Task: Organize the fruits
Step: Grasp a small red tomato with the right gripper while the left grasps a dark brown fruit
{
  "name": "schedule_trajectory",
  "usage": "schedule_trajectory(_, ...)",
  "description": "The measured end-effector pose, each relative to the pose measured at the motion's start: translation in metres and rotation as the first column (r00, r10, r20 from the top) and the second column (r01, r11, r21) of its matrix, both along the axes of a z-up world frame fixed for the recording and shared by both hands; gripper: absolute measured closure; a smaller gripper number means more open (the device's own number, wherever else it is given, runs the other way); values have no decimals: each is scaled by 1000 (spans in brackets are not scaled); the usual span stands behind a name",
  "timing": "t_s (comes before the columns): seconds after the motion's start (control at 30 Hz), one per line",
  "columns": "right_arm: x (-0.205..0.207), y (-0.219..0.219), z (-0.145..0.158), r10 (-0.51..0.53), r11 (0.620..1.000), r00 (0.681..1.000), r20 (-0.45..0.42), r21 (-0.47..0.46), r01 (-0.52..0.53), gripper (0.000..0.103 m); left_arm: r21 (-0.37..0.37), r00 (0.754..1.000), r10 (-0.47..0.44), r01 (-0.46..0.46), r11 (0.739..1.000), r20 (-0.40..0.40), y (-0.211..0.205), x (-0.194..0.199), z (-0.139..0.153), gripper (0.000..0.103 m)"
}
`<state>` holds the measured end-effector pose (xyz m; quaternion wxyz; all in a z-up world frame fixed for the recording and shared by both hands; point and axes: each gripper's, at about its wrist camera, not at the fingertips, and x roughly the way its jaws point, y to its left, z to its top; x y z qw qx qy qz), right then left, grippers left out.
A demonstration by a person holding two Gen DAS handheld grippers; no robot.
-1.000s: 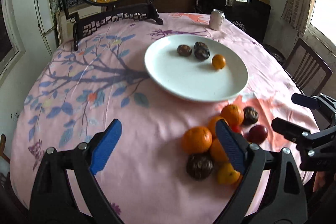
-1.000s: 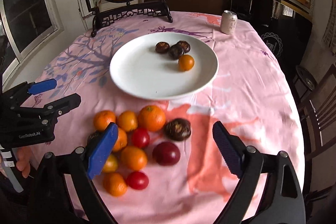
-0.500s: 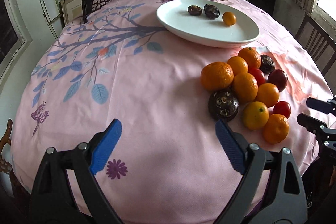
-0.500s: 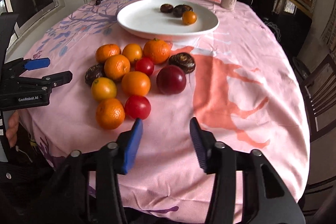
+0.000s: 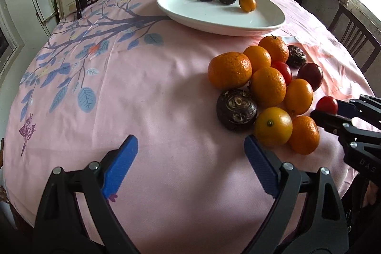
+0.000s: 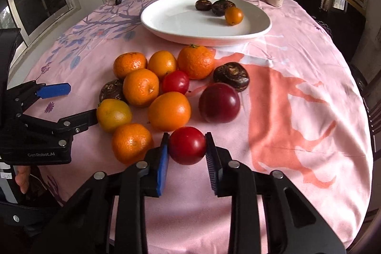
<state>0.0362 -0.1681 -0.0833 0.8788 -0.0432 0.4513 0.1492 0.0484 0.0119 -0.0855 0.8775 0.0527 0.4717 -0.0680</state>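
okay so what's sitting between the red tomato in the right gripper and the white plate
In the right wrist view, the red tomato sits in the right gripper. Toward the white plate lie an orange, another tomato and a stemmed mandarin.

A small, glossy red tomato (image 6: 187,145) sits squeezed between the blue pads of the right claw (image 6: 187,146), at the near edge of the fruit pile. Just left of that claw lies a dimpled mandarin (image 6: 131,142); straight ahead, touching the tomato, a smooth orange (image 6: 169,110), and ahead to the right a dark red plum (image 6: 219,102). Further ahead cluster more oranges, a second red tomato (image 6: 176,82) and two brown, wrinkled water chestnuts (image 6: 231,76). Well ahead, the white plate (image 6: 181,25) holds two brown chestnuts and one small orange (image 6: 233,15).
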Motion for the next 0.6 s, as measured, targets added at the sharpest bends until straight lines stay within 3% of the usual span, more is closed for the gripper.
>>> schedule_trajectory(0.13, -7, -20, 5, -53, 998, 999, 1, 17, 53, 74, 3, 1000, -7, 7, 1000, -2, -9, 9, -5, 12)
schedule_trajectory(0.33, -10, -34, 4, -84, 995, 996, -12, 58, 85, 74, -3, 996, -87, 87, 996, -4, -34, 12, -6, 19)
schedule_trajectory(0.43, -11, -36, 5, -85, 994, 996, -7, 72, 85, 74, -12, 995, -97, 97, 995, 12, -39, 13, -3, 41)
schedule_trajectory(0.47, -13, -36, 6, -84, 994, 996, -4, 73, 84, 74, -17, 995, -99, 99, 995, 19, -39, 14, -2, 56)
schedule_trajectory(0.5, -13, -36, 7, -83, 994, 997, -2, 75, 83, 74, -25, 995, -99, 99, 995, 24, -39, 15, -1, 63)
schedule_trajectory(0.6, -15, -36, 10, -86, 993, 996, 5, 83, 85, 74, -42, 995, -94, 95, 995, 25, -36, 13, 0, 64)
